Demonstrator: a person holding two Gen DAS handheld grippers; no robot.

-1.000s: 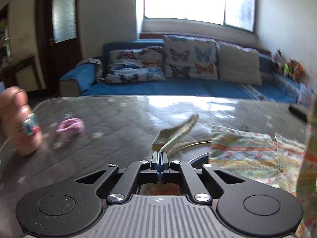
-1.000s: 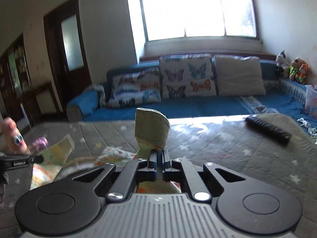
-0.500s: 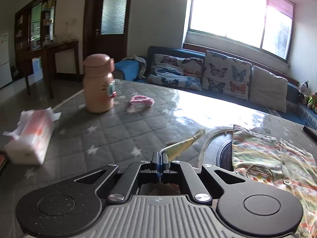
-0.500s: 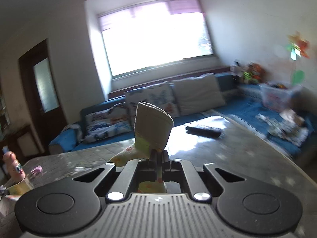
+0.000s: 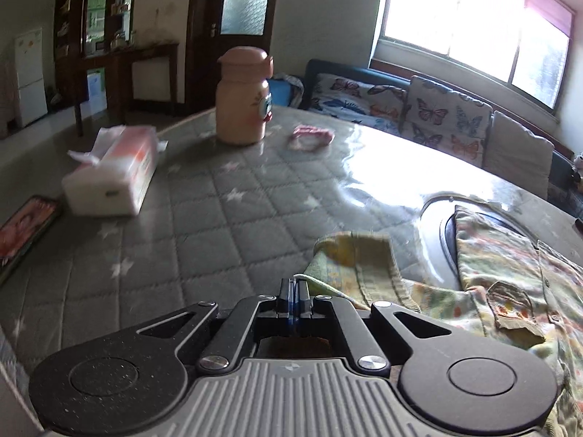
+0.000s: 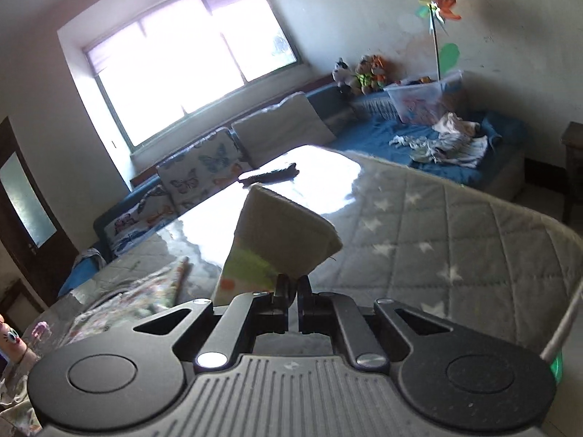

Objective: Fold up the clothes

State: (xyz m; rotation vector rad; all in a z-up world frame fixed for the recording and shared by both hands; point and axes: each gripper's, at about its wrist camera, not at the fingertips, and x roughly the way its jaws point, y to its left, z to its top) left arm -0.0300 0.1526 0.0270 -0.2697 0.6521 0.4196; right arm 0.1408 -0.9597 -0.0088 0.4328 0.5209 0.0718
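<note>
Pinching the patterned garment on the table, both grippers are clamped: left gripper on its cuff, right gripper holding another cuff upright above its tips.

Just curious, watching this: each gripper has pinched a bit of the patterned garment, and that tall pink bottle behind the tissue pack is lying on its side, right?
Not quite. In the left wrist view the pink bottle stands upright beyond the tissue pack. The rest holds: the left gripper and right gripper each pinch the garment.
</note>
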